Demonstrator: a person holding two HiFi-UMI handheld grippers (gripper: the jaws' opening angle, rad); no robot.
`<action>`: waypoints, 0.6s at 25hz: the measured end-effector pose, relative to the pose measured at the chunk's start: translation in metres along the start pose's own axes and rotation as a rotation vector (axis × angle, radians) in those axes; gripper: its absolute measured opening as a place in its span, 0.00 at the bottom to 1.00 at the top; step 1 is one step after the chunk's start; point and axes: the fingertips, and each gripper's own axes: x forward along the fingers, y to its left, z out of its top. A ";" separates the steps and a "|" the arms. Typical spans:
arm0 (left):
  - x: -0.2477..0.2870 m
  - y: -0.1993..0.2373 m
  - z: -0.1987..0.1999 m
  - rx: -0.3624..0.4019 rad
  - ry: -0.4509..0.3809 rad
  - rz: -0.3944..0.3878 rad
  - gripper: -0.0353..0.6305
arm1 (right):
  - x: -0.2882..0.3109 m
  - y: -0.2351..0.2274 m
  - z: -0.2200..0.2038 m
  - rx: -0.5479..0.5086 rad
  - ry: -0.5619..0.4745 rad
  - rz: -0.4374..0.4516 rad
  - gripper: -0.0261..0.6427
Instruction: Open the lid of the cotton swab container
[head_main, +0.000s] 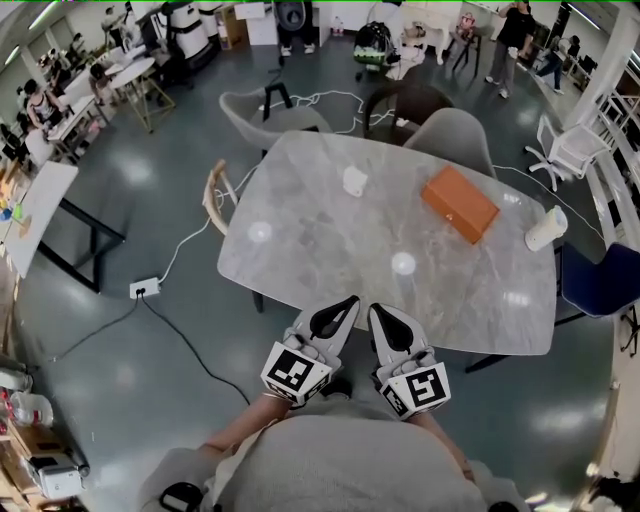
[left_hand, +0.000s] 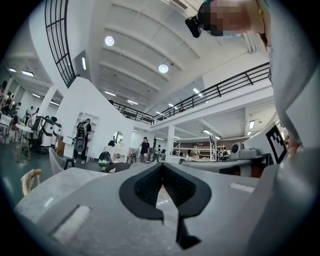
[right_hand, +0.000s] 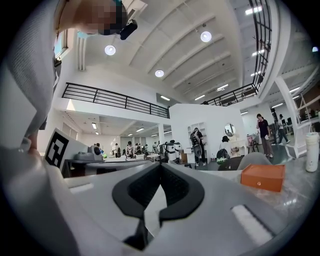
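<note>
Two white things stand on the grey marble table (head_main: 320, 240): a small white container (head_main: 354, 181) at the far middle and a tall white cylinder (head_main: 545, 229) near the right edge. I cannot tell which holds the cotton swabs. The cylinder (right_hand: 312, 150) also shows at the right edge of the right gripper view. My left gripper (head_main: 345, 303) and right gripper (head_main: 378, 310) hover side by side at the table's near edge, far from both. In their own views, the left gripper (left_hand: 161, 167) and right gripper (right_hand: 160, 167) are both shut with nothing between the jaws.
An orange box (head_main: 459, 203) lies on the table's right half, between the two white things; the orange box (right_hand: 262, 176) also shows in the right gripper view. Grey chairs (head_main: 268, 115) stand at the far side. A power strip and cable (head_main: 145, 289) lie on the floor left.
</note>
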 end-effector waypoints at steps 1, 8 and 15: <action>0.000 0.000 0.001 -0.001 0.001 -0.002 0.05 | 0.001 -0.001 -0.001 0.004 0.003 0.002 0.04; 0.002 -0.004 -0.001 0.005 0.004 0.014 0.05 | -0.004 -0.005 0.003 -0.002 -0.014 0.015 0.04; -0.007 0.003 -0.008 -0.013 0.023 0.072 0.05 | 0.003 -0.003 -0.016 0.042 0.022 0.060 0.04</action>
